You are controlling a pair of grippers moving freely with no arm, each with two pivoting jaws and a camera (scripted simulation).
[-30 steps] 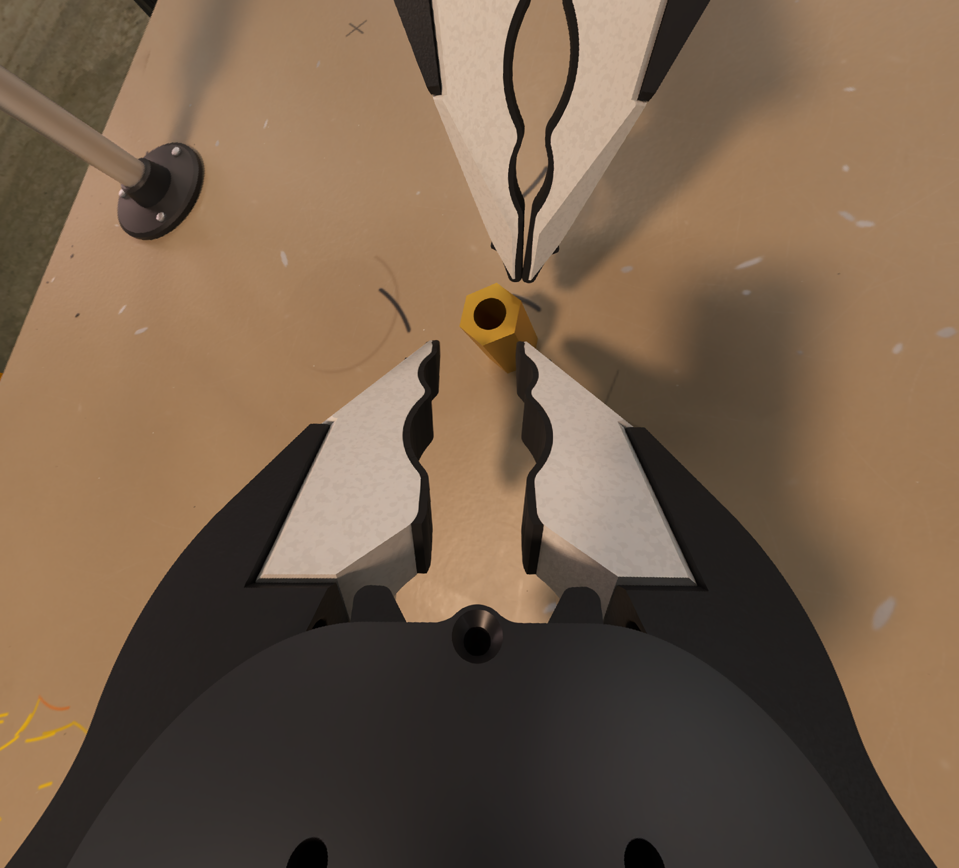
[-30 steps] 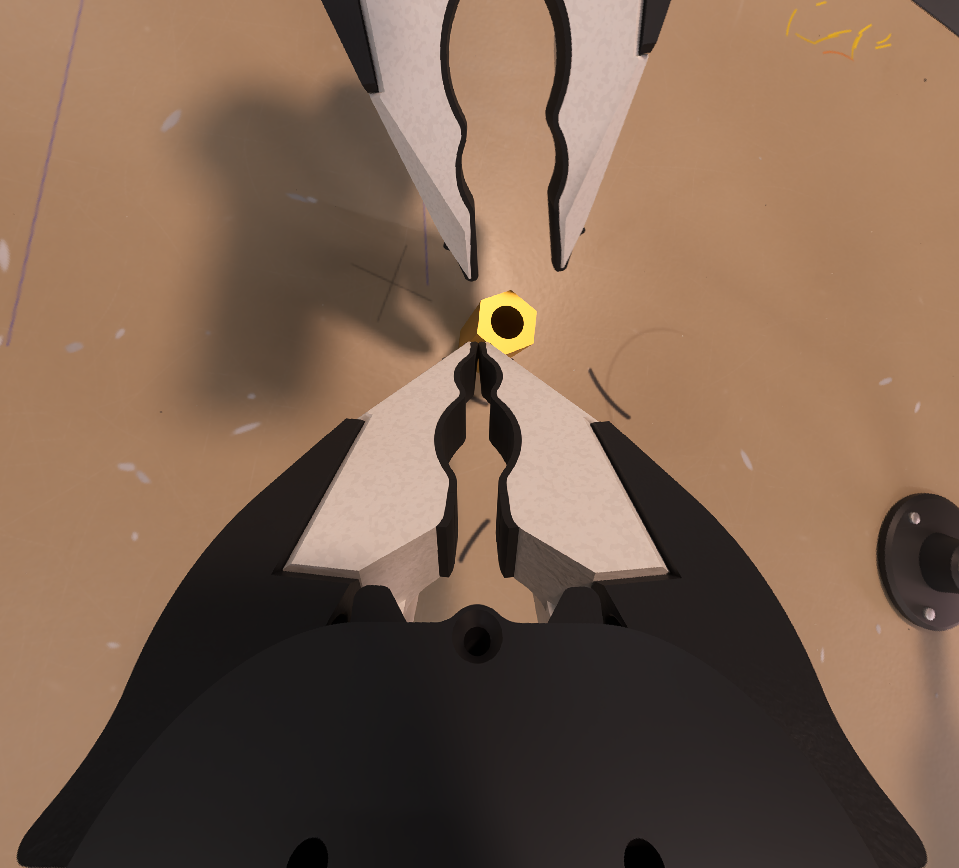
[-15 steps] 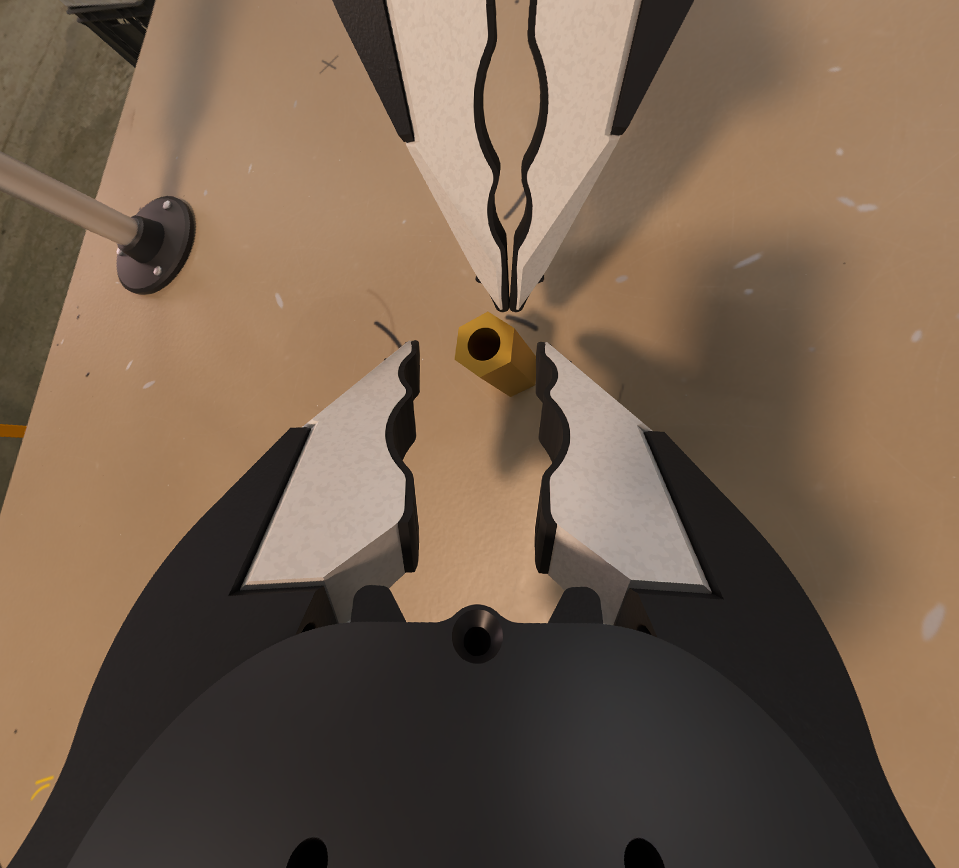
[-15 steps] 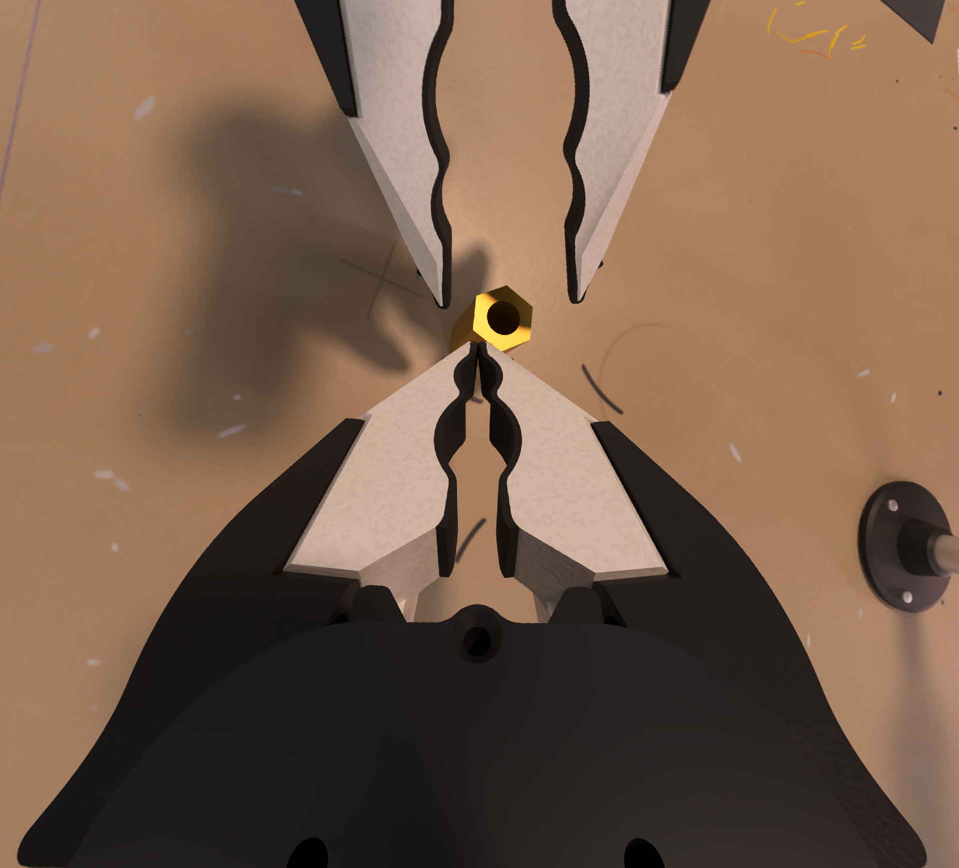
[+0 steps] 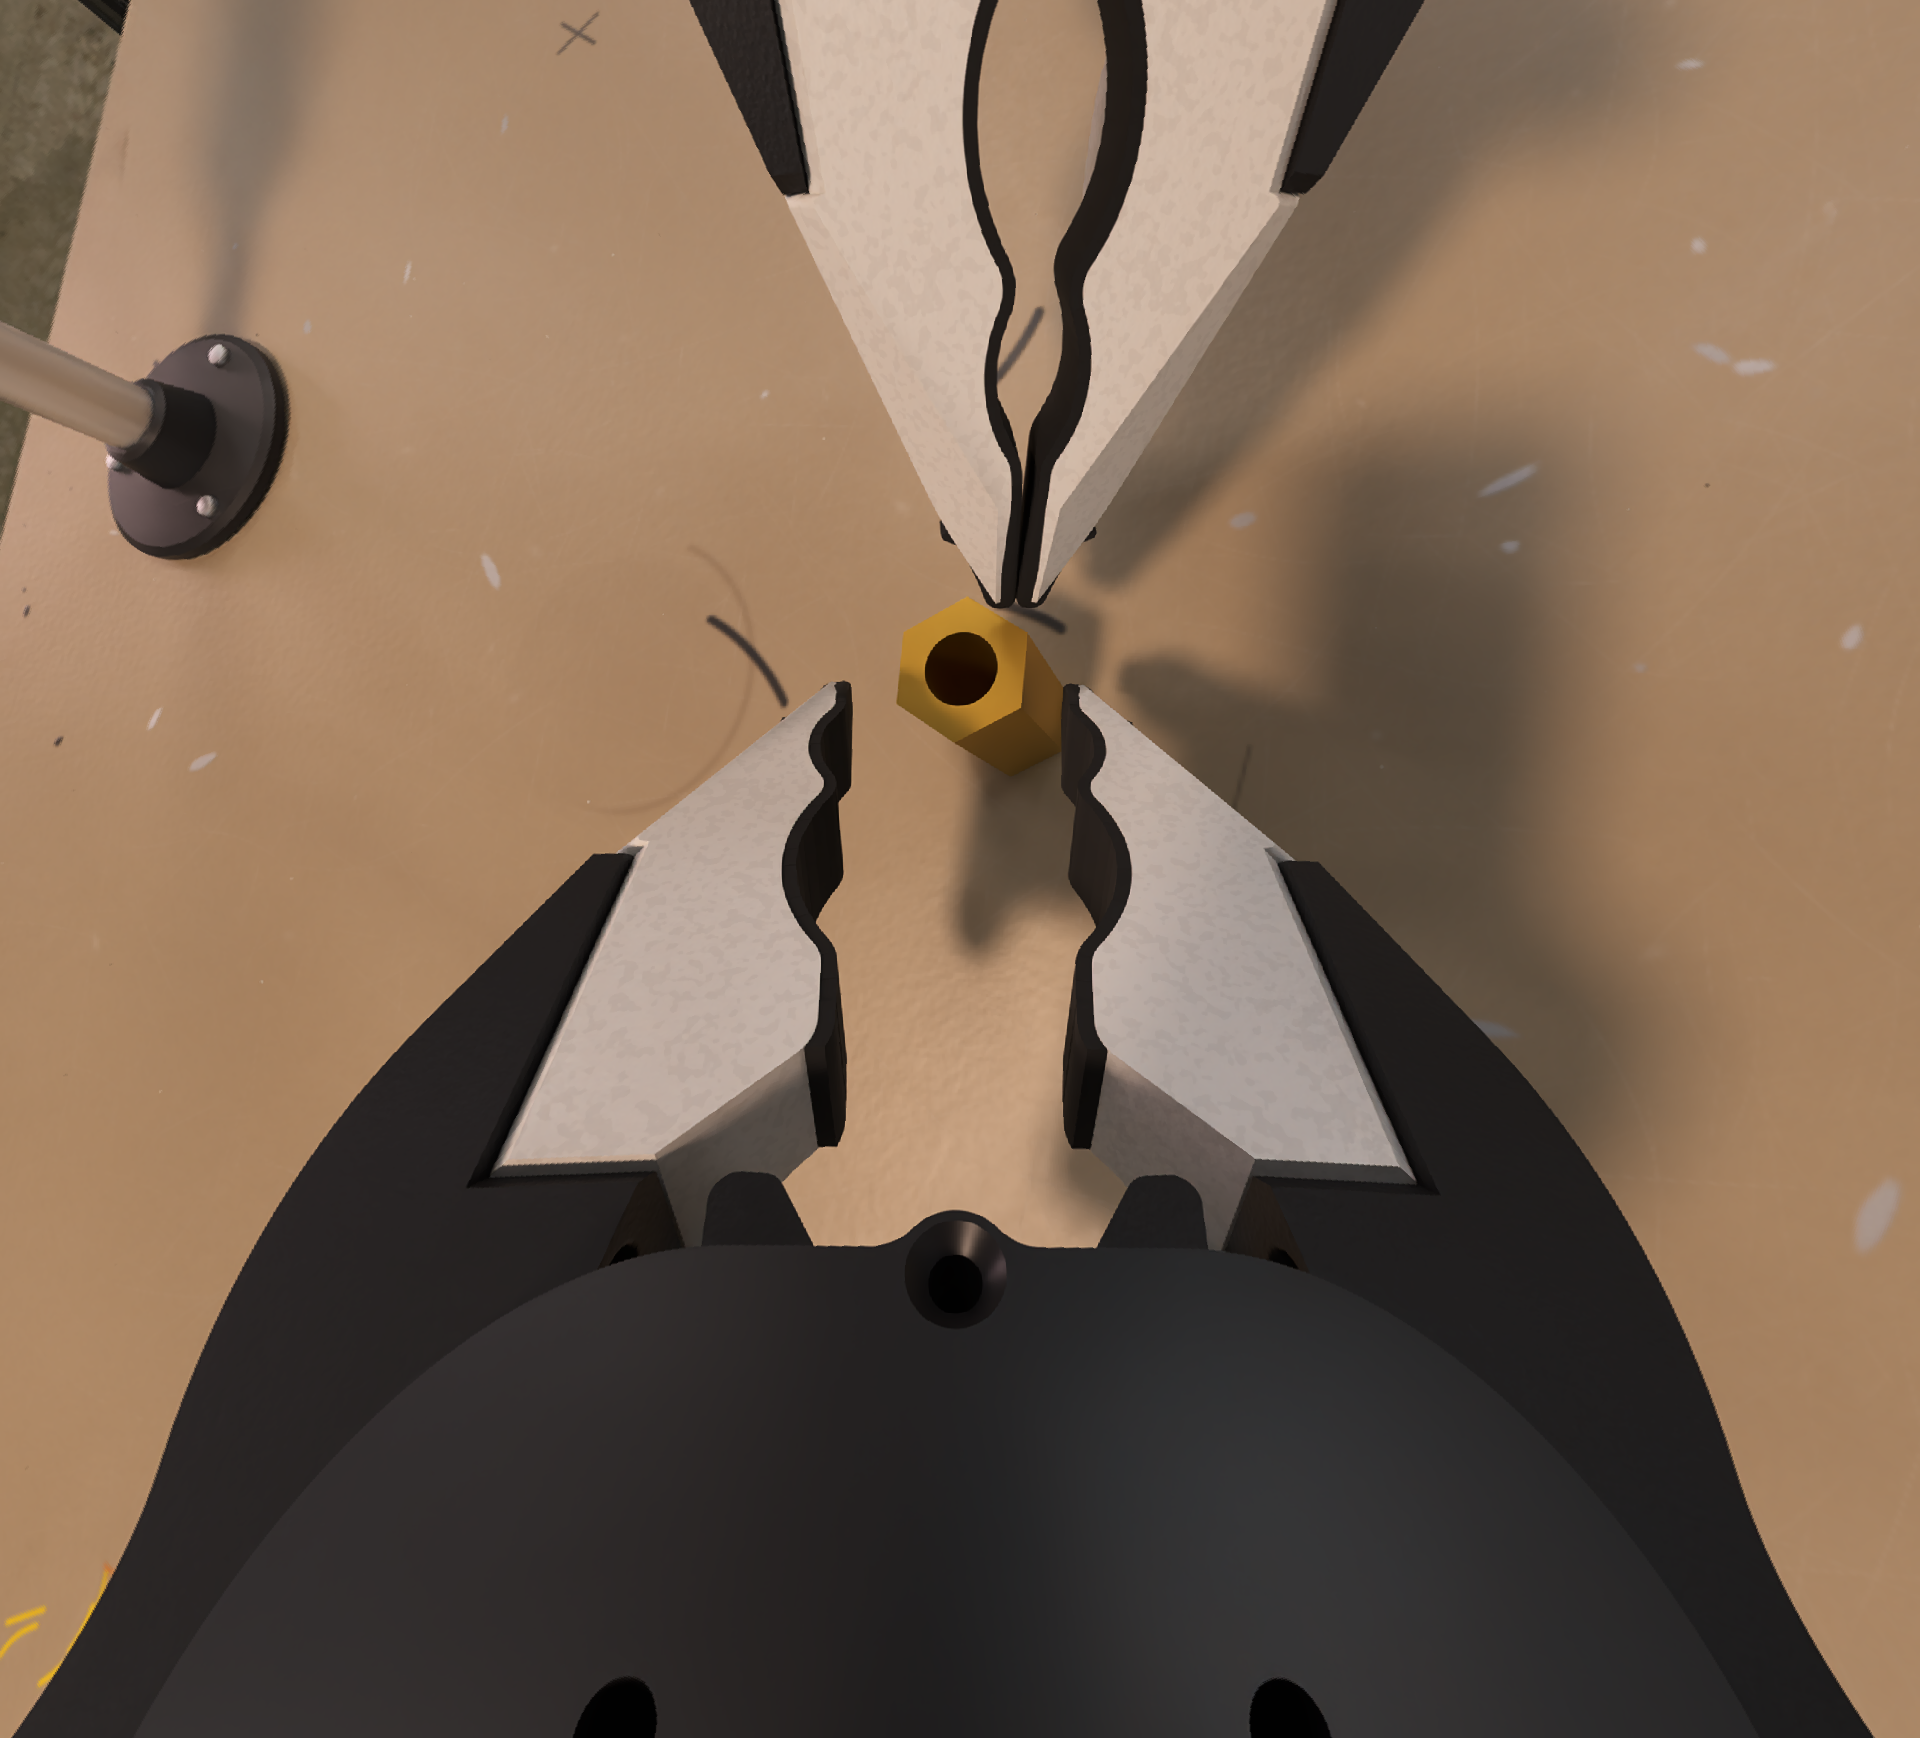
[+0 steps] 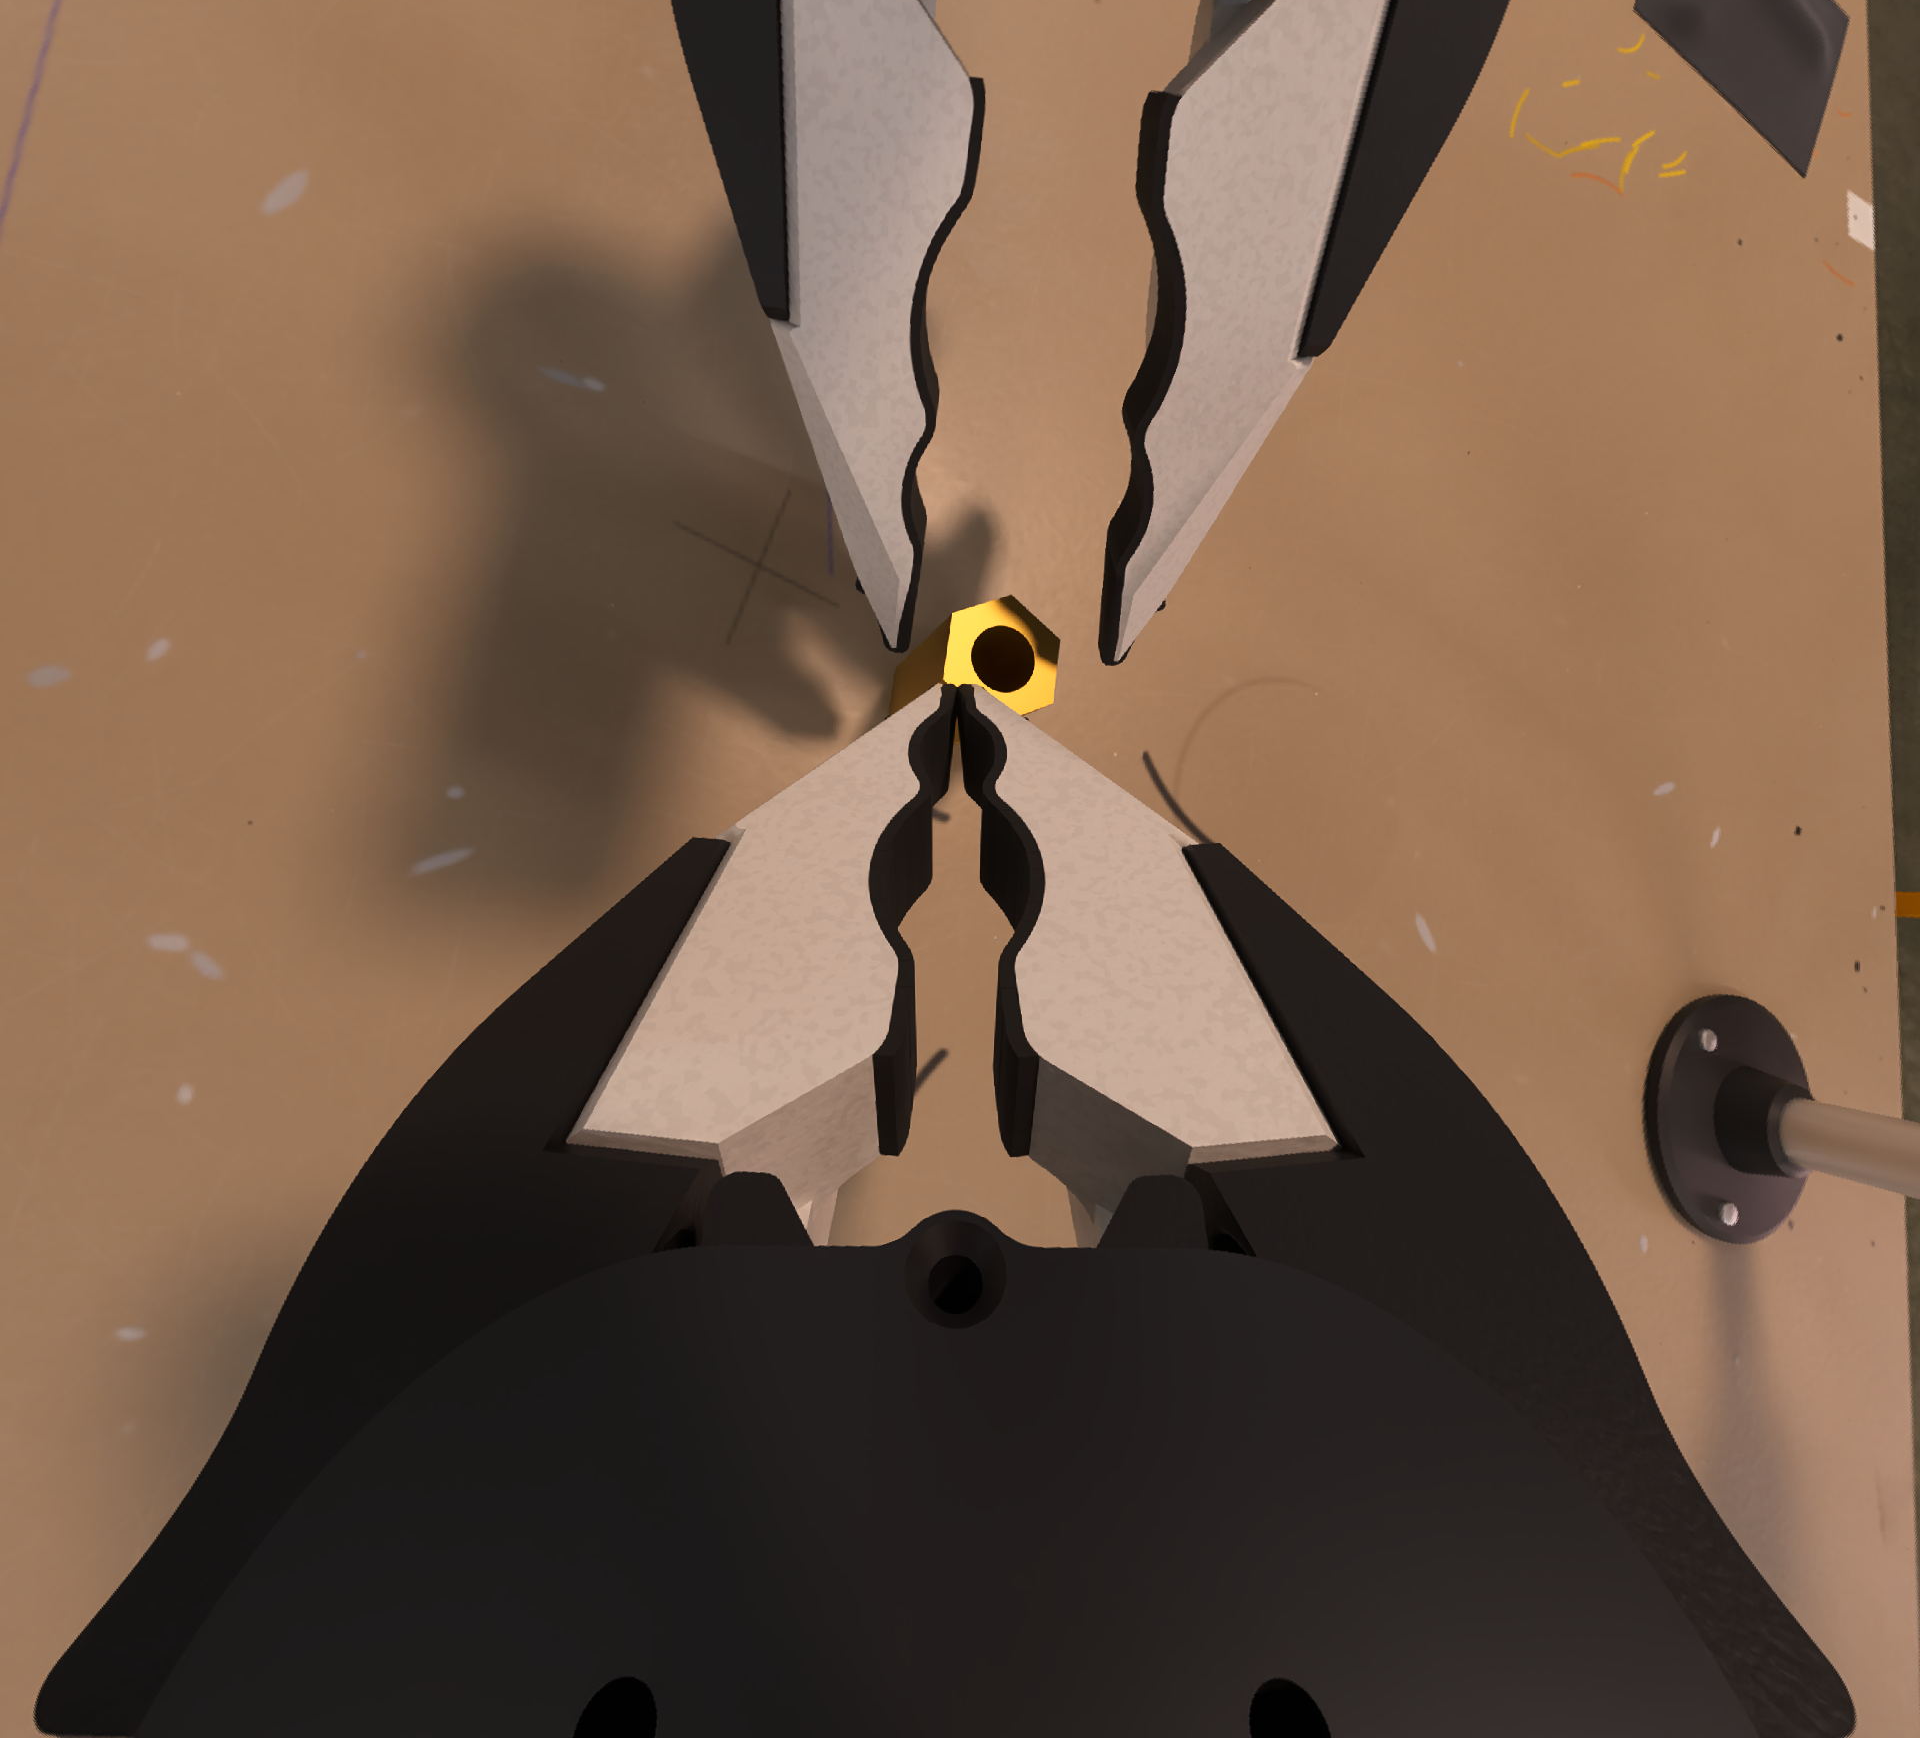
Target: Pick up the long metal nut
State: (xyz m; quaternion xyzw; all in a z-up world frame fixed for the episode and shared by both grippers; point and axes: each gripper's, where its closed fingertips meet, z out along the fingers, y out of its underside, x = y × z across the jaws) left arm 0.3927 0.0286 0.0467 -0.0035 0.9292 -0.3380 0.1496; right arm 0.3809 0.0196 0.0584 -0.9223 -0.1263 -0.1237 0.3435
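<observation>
Nut (image 5: 971, 686) is standing on end on the table (image 5: 416, 753), bore facing up, gold hex body tilting slightly in the views. Left claw (image 5: 956, 701) is spread, fingers flanking the nut: right finger (image 5: 1081, 753) sitting just beside a hex face, left finger (image 5: 831, 732) apart from it. Contact cannot be told for sure. Right claw (image 6: 954, 701) is pressed together, empty, tips sitting right at the nut's edge (image 6: 1003, 658) on the opposite side; touching or just short, unclear. In the right wrist view the left claw (image 6: 1003, 649) is showing as open, straddling the nut.

Handling judgement: metal, so stiff, dense for its bulk, no crush risk. Smooth faces likely slippery; tall narrow stance looks tippy, and the closed right claw could be nudging it over. Best hold: two opposite flat faces, mid-height, not the corners. Left claw needs centring so both fingers are closing evenly. A flanged pole (image 5: 192, 441) is standing well apart.
</observation>
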